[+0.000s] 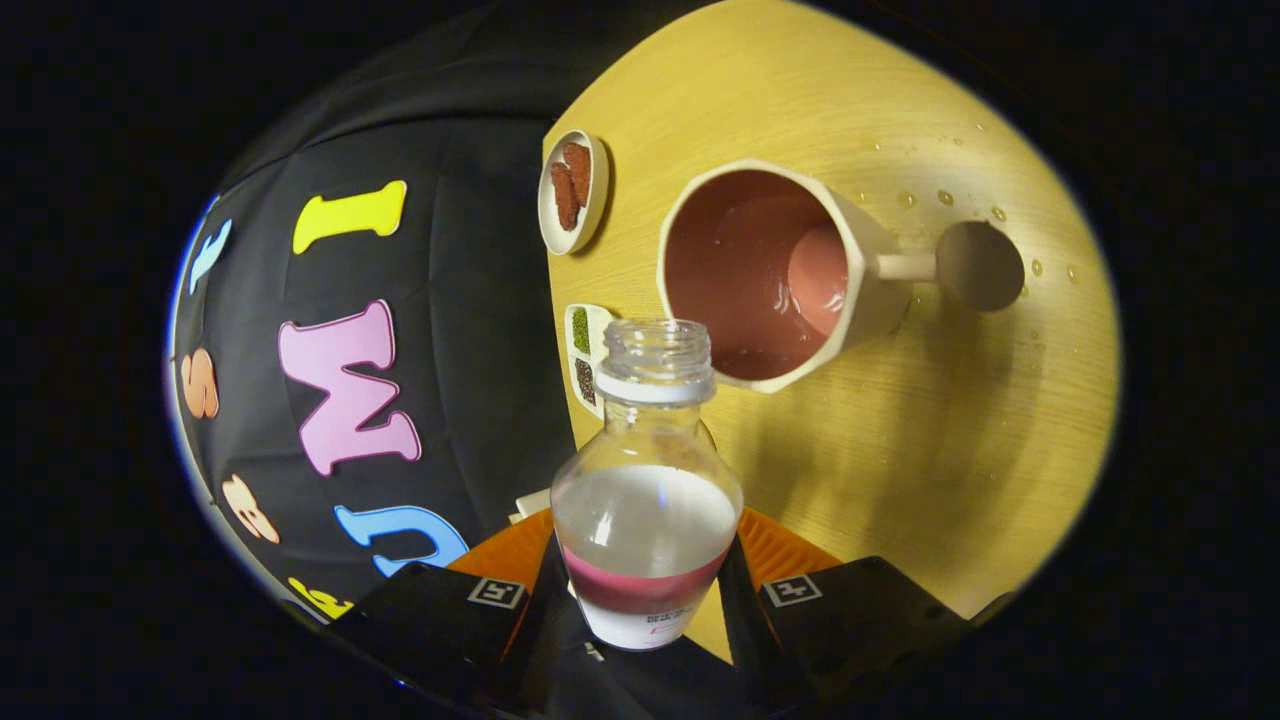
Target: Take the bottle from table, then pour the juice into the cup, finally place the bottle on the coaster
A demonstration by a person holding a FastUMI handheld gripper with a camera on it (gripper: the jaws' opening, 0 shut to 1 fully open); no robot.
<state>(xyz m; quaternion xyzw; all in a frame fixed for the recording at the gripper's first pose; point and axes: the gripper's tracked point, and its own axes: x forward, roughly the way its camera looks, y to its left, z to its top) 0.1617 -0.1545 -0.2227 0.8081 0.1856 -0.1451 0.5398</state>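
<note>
Gripper cam rides behind fingers (560,590), rolled sideways, looking fwd/down at table (950,450); clamped bottle (645,520) very close, cup (770,270) just beyond.

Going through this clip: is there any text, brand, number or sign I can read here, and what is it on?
None can be read.
Bottle, held between the gripper fingers: small print on its label, too small and blurred to read.
Gripper body: two square black-and-white marker tags, patterns, not words.
Cup, dishes: no print seen.
</note>
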